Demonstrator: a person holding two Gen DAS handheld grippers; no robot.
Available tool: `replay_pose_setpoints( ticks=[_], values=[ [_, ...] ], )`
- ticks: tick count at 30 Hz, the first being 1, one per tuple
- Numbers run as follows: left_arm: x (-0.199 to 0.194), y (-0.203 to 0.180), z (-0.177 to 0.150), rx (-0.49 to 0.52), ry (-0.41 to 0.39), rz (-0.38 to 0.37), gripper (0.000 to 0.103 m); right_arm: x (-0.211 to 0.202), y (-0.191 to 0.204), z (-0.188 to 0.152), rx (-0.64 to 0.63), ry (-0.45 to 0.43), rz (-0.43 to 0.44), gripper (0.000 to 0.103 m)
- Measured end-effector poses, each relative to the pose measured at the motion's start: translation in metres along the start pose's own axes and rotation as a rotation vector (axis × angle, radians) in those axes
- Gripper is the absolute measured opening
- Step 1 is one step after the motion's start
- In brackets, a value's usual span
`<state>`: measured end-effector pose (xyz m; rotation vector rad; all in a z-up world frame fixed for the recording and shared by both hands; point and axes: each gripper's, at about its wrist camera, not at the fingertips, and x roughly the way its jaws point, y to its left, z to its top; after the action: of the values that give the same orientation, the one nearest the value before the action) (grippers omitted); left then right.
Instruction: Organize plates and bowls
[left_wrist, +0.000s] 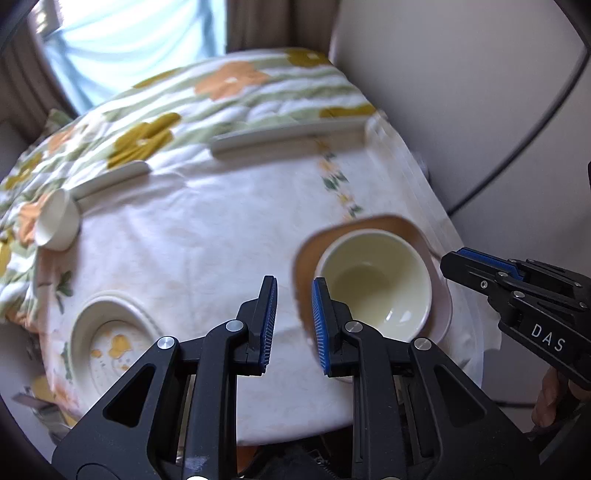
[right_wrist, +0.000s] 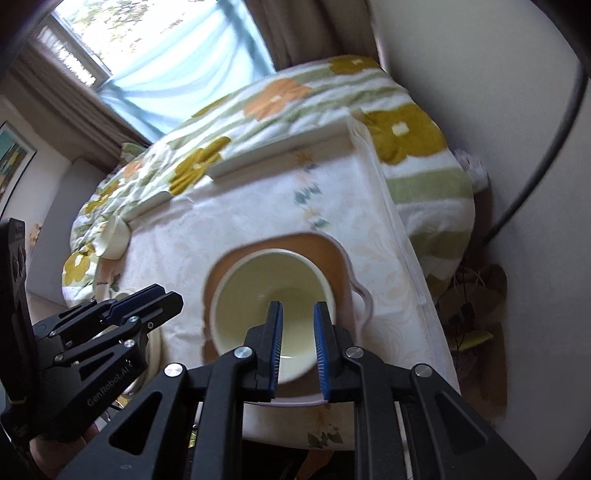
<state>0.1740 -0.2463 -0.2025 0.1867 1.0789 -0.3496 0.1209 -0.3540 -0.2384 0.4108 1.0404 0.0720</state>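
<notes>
Left gripper (left_wrist: 293, 325) alone views the flowered dish (left_wrist: 110, 332)

Setting: home, lived-in room. Evidence: window (right_wrist: 122, 48) with brown curtains (right_wrist: 62, 96) and pale blue sheer; floral blanket (right_wrist: 406, 136) in orange, olive and green; surface under white patterned cloth (left_wrist: 207, 229); household crockery, namely bowl (right_wrist: 269, 295) on brown plate (right_wrist: 325, 247), small cup (left_wrist: 57, 223); framed picture (right_wrist: 13, 158) on wall.

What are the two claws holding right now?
Nothing. The left claw and right claw are both shut and empty, above the cream bowl sitting on the brown plate.
</notes>
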Motion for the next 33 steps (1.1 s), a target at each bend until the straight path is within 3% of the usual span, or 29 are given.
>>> replay_pose_setpoints(
  ticks=[9, 11, 12, 13, 15, 16, 18, 19, 20, 27, 30, 33],
  values=[
    [-0.083, 0.098, -0.023, -0.276, -0.164, 0.111, 0.019, 0.003, 0.086, 0.034, -0.235, -0.028, 0.150, 0.016],
    [-0.098, 0.122, -0.027, -0.341, -0.200, 0.138, 0.024, 0.007, 0.109, 0.042, -0.285, -0.024, 0.181, 0.016],
    [-0.104, 0.135, -0.029, -0.375, -0.218, 0.150, 0.039, 0.009, 0.119, 0.046, -0.306, -0.022, 0.191, 0.016],
    [-0.110, 0.148, -0.029, -0.404, -0.235, 0.169, 0.068, 0.012, 0.130, 0.051, -0.326, -0.023, 0.201, 0.016],
    [-0.122, 0.170, -0.032, -0.447, -0.279, 0.216, 0.095, 0.019, 0.154, 0.061, -0.359, -0.021, 0.230, 0.016],
    [-0.125, 0.179, -0.032, -0.459, -0.300, 0.225, 0.097, 0.022, 0.164, 0.066, -0.370, -0.020, 0.245, 0.019],
    [-0.130, 0.204, -0.032, -0.491, -0.313, 0.224, 0.097, 0.032, 0.187, 0.076, -0.388, -0.014, 0.282, 0.049],
    [-0.129, 0.217, -0.031, -0.513, -0.304, 0.227, 0.097, 0.038, 0.196, 0.081, -0.394, -0.009, 0.294, 0.081],
    [-0.126, 0.231, -0.029, -0.535, -0.295, 0.225, 0.097, 0.045, 0.206, 0.086, -0.400, -0.005, 0.312, 0.097],
    [-0.093, 0.320, -0.016, -0.632, -0.233, 0.194, 0.097, 0.104, 0.266, 0.124, -0.450, 0.060, 0.303, 0.097],
    [-0.065, 0.360, -0.005, -0.665, -0.194, 0.174, 0.097, 0.139, 0.289, 0.138, -0.467, 0.125, 0.292, 0.098],
    [-0.034, 0.393, 0.000, -0.714, -0.164, 0.137, 0.097, 0.169, 0.305, 0.148, -0.455, 0.135, 0.271, 0.098]
  ],
)
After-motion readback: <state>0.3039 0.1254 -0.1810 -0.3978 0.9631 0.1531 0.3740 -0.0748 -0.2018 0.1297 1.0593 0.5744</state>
